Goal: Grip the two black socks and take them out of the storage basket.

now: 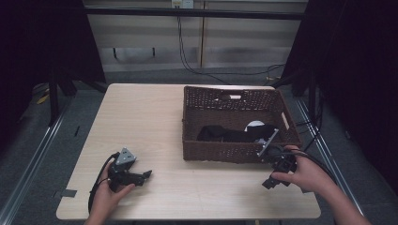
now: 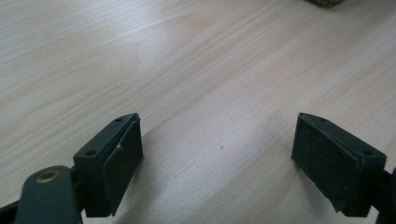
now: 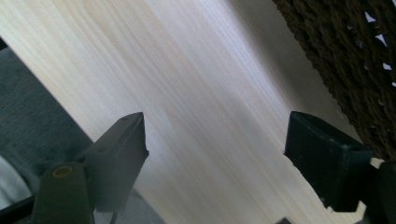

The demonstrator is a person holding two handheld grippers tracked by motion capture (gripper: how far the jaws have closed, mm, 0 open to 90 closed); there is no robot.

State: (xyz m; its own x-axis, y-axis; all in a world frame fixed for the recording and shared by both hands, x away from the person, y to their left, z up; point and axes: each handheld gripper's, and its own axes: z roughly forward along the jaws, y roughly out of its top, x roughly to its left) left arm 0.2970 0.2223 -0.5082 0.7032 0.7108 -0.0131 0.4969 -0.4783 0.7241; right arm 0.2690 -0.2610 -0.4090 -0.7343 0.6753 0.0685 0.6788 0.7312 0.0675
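Both jaws of my right gripper (image 3: 215,154) stand wide apart with nothing between them, only bare worktop (image 3: 196,93) beyond; they neither hold nor touch anything. From above, this right gripper (image 1: 278,172) sits in my right hand (image 1: 307,174) just outside the near right corner of the wicker basket (image 1: 220,152), tilted, close to the basket wall without clear contact. My judgement: the hand waits there because the basket's contents are the work in hand. Inside the basket lies a dark cloth (image 1: 230,133), bunched against the near wall, with a white round item (image 1: 256,125) partly covered behind it; what that item is I cannot tell. My left gripper (image 2: 217,154) is likewise open and empty, resting low over the worktop near its left front, well apart from the basket, apparently parked until needed.
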